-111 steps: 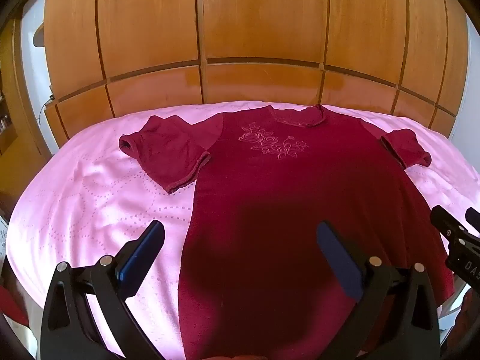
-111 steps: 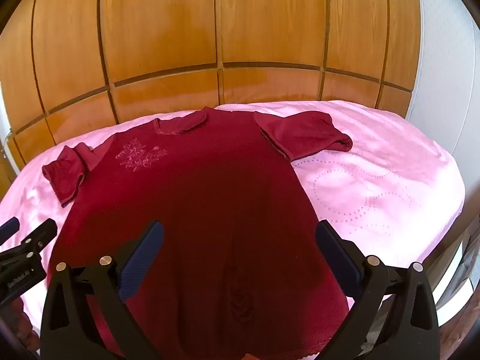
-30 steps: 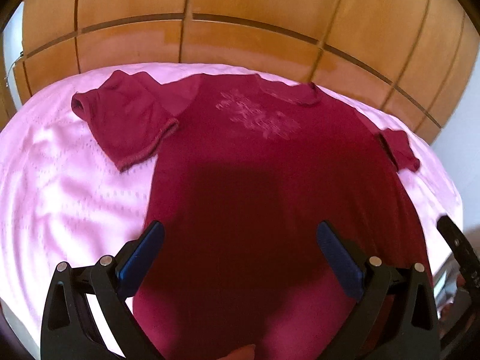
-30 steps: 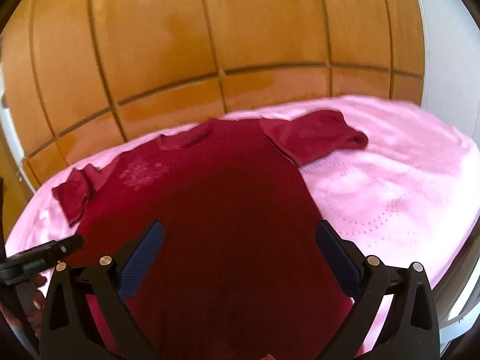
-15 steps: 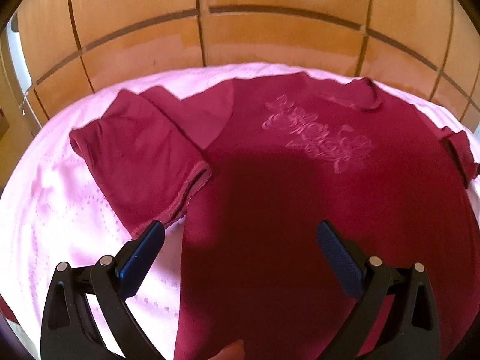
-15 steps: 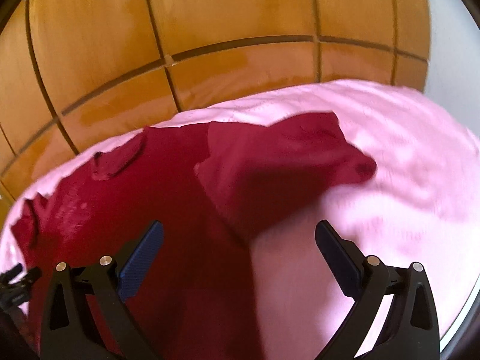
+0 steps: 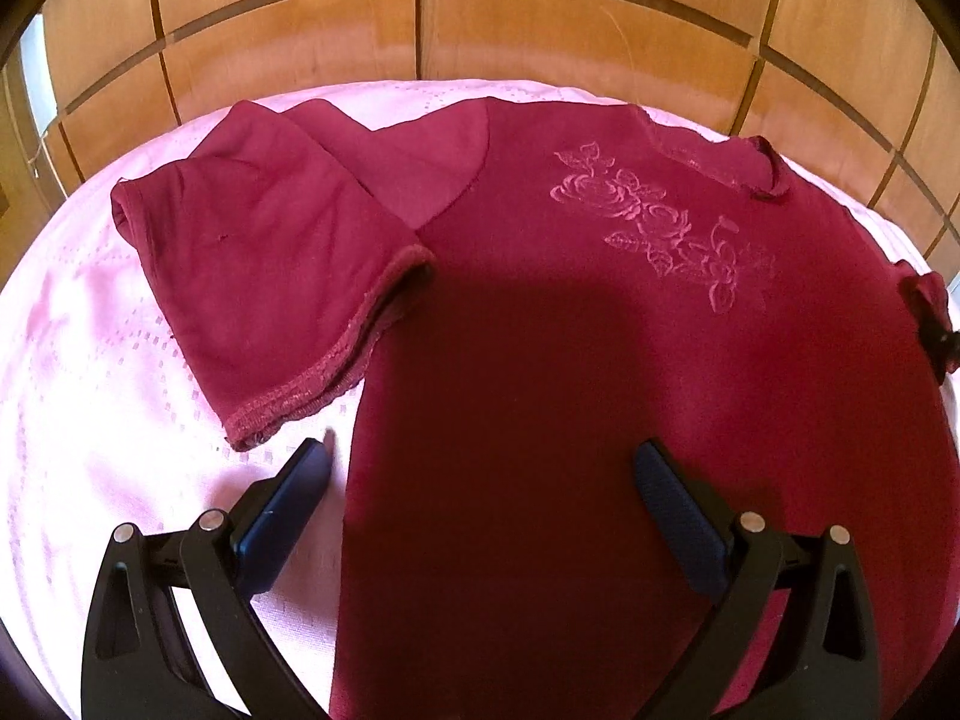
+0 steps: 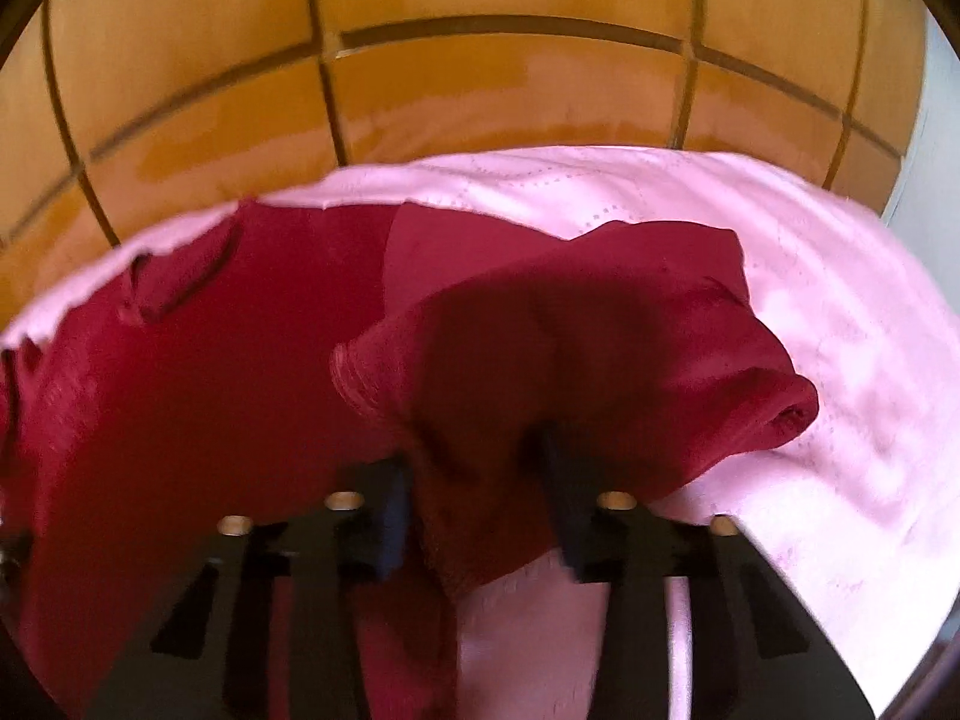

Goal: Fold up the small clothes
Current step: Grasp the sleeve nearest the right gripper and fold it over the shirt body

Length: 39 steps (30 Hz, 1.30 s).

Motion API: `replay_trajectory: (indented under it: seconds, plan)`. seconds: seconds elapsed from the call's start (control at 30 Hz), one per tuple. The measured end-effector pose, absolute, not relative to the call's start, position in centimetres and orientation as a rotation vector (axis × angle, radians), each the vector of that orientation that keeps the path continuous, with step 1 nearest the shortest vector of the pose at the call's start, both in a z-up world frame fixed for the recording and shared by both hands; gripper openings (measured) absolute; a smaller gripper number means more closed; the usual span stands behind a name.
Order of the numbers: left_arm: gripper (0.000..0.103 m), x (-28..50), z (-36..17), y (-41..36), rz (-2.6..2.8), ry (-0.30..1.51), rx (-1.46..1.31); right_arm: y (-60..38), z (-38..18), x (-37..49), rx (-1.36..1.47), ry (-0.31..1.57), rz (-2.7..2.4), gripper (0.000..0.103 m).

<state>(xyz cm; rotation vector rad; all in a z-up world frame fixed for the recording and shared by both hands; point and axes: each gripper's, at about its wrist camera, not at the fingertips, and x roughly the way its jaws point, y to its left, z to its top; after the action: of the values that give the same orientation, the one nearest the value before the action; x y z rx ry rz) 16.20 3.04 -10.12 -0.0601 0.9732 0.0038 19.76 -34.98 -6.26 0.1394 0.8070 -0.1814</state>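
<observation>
The right wrist view is smeared by motion, and the lower hem of the dark red top [image 7: 600, 360] runs out of frame in both views. The right hand-held gripper [image 8: 474, 480] has just been closing, and its jaws now pinch the bunched right sleeve [image 8: 600, 360]. The left hand-held gripper [image 7: 480, 468] stands wide open above the top's left side edge, one pad [image 7: 294, 492] over the pink bedspread [image 7: 90, 390], gripping nothing. The top lies flat on the bed, neckline toward the wooden panels [image 7: 540, 18], long axis running from there toward the cameras.
</observation>
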Motion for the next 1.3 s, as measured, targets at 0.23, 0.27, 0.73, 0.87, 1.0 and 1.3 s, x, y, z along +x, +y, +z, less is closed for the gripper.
replay_trajectory:
  seconds: [0.23,0.27,0.73,0.87,1.0,1.3]
  plan:
    - [0.101,16.7,-9.4,3.4,-0.076,1.019,-0.073,-36.8,-2.4,18.4,0.315,0.753,-0.152,0.019]
    - [0.101,16.7,-9.1,3.6,-0.108,1.014,-0.093,-36.7,-1.6,18.1,0.325,0.738,-0.142,0.017]
    - [0.101,13.9,-6.5,8.7,-0.122,0.926,-0.318,-27.1,5.3,19.6,0.297,0.654,0.053,0.004]
    - [0.101,13.0,-6.9,9.7,-0.098,0.924,-0.325,-27.0,2.9,20.6,0.215,0.685,-0.061,0.084]
    - [0.101,12.3,-7.2,10.3,-0.069,0.918,-0.316,-29.0,-0.6,20.7,0.069,0.731,-0.224,0.083]
    - [0.101,12.4,-8.1,9.2,-0.100,0.962,-0.317,-33.7,-6.3,21.6,0.104,0.866,-0.292,0.035]
